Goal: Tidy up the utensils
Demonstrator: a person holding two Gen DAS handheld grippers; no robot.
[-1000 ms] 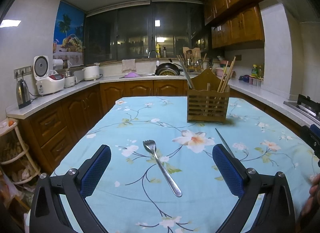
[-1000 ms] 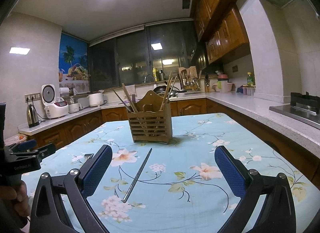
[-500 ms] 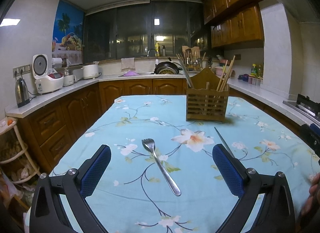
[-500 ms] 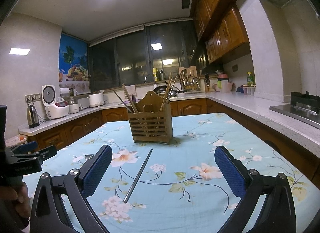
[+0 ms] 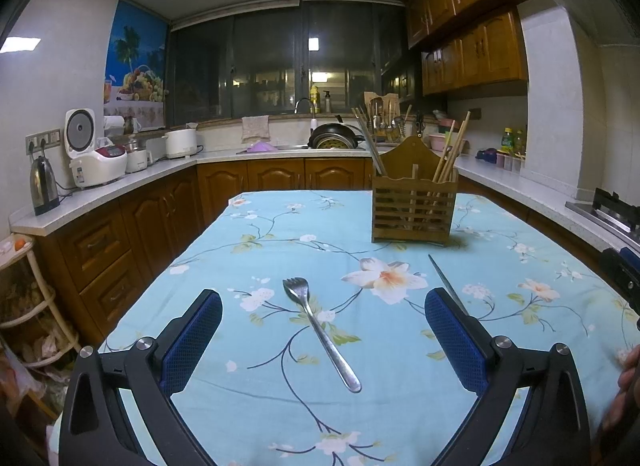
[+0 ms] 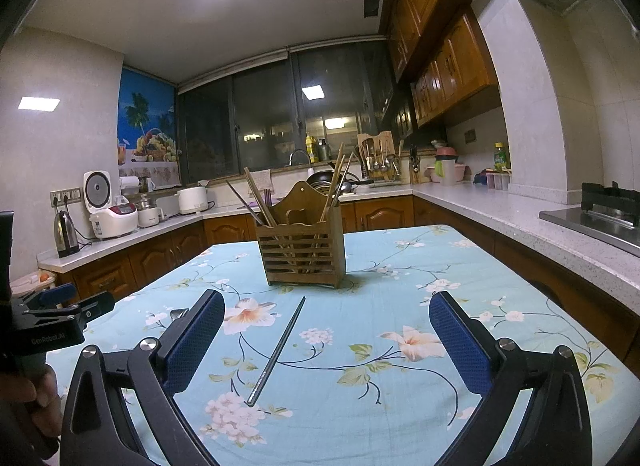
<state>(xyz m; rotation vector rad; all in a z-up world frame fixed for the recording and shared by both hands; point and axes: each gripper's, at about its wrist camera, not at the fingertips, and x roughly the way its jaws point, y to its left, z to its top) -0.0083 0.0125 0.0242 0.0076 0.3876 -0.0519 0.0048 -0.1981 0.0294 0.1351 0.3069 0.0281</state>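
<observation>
A steel fork (image 5: 320,330) lies on the floral tablecloth, tines away from me, between the open jaws of my left gripper (image 5: 323,332). A single metal chopstick (image 6: 277,350) lies between the open jaws of my right gripper (image 6: 326,338); it also shows in the left wrist view (image 5: 447,284). A wooden slatted utensil holder (image 6: 303,252) stands upright at mid-table with several chopsticks in it; it also shows in the left wrist view (image 5: 414,201). Both grippers are empty and hover above the table.
The table (image 5: 264,242) has a blue floral cloth and its left edge drops to the floor. Counters surround it: a kettle (image 5: 43,185) and rice cooker (image 5: 94,159) on the left, the stove (image 6: 600,213) on the right. The left gripper's body (image 6: 52,314) shows at the right view's left edge.
The left gripper has drifted slightly; the fork and holder sit a touch higher in its view. The right view is nearly unchanged. Both grippers stay open.
</observation>
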